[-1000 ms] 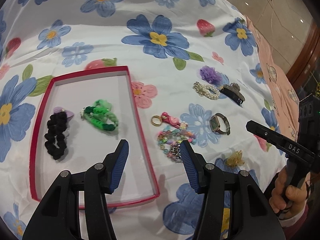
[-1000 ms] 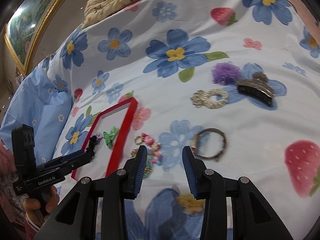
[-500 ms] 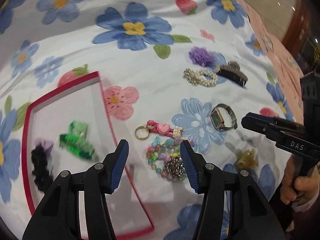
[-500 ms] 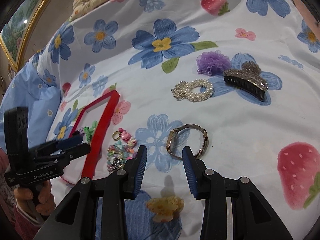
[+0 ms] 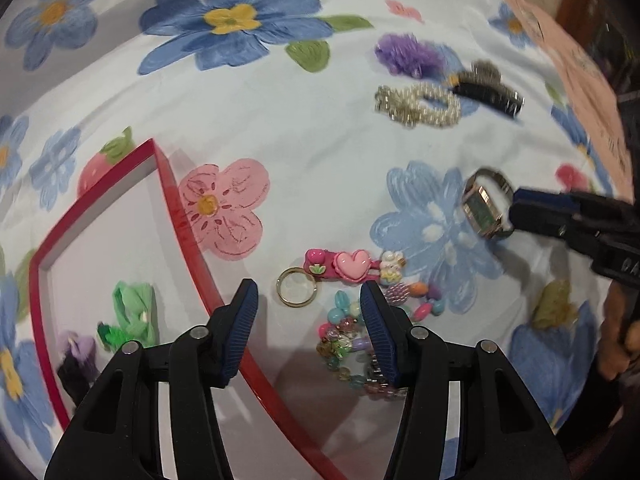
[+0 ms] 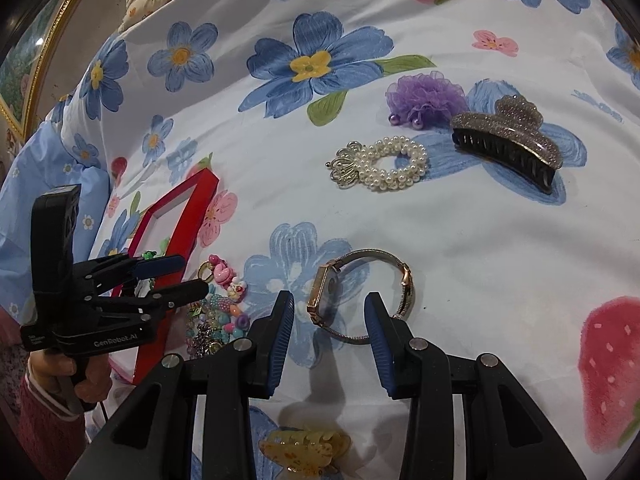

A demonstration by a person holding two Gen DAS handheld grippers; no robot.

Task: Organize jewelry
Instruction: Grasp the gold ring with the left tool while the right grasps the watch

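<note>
The left gripper (image 5: 308, 300) hung with its fingers apart and empty over the beaded bracelets (image 5: 360, 340), the gold ring (image 5: 296, 291) just beyond at twelve o'clock. The red tray (image 5: 180, 220) lay at nine o'clock on the bed's floral sheet (image 5: 300, 128). The right gripper (image 6: 329, 312) held its fingers open astride the watch (image 6: 362, 298), not pressing it. Farther off at one o'clock lay the pearl bracelet (image 6: 382, 164) and glitter claw clip (image 6: 508, 142).

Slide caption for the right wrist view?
Open right gripper poised over wristwatch on floral sheet.
</note>
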